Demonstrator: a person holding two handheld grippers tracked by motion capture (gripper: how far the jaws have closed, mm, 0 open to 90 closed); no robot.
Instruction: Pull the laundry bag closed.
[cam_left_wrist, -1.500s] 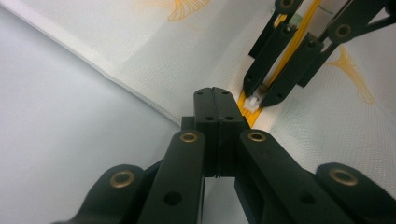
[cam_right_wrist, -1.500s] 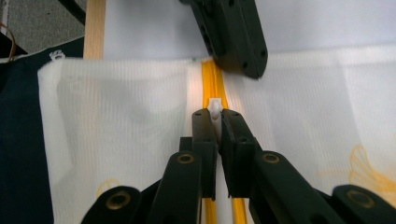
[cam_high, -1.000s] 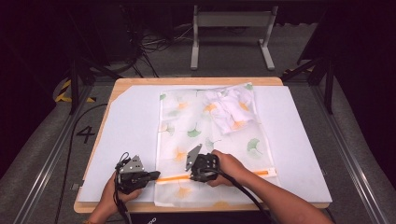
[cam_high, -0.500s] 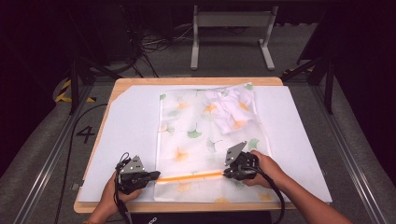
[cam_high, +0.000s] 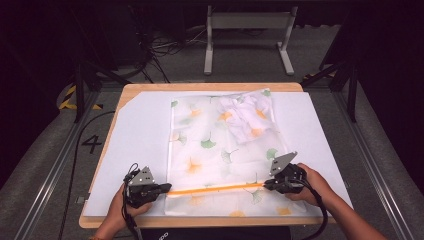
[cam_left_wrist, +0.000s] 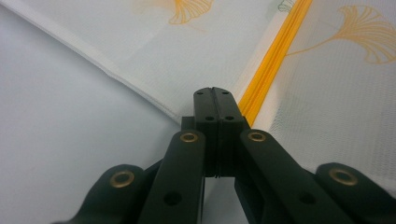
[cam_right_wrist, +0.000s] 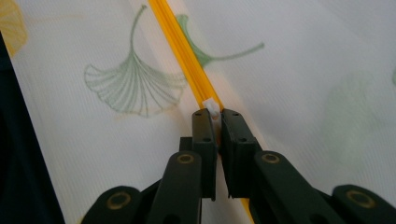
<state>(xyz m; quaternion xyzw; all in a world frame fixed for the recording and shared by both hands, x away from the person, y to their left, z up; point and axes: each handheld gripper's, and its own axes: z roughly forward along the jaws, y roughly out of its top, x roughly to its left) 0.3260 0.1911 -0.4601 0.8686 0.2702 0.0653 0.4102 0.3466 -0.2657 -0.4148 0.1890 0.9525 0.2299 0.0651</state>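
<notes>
A translucent white mesh bag (cam_high: 220, 155) printed with green and orange ginkgo leaves lies flat on the middle of the bench, reaching from near the far edge almost to the near edge; a bunched white garment (cam_high: 246, 116) with the same leaf print shows through it toward its far right corner. An orange zipper (cam_high: 215, 188) runs across the bag close to the near edge, parallel to that edge. The small white zipper slider (cam_right_wrist: 212, 106) sits at the right end of the orange line, and the right gripper (cam_high: 269, 184) has its jaws pinched on it, nearly together with the white tab between their tips. The left gripper (cam_high: 165, 189) sits at the bag's near left corner, its jaws pressed fully together on the bag's hemmed edge just beside the zipper's left end. Each gripper is held in a hand (cam_high: 312, 182) coming in from the near edge. A white sheet (cam_high: 140, 145) covers most of the wooden bench (cam_high: 150, 88), whose rim shows at the far edge. Around the bench are a grey floor marked with a "4" (cam_high: 92, 144), metal rails (cam_high: 55, 165), cables (cam_high: 165, 50) and a metal stand (cam_high: 250, 30) in a dark room.
</notes>
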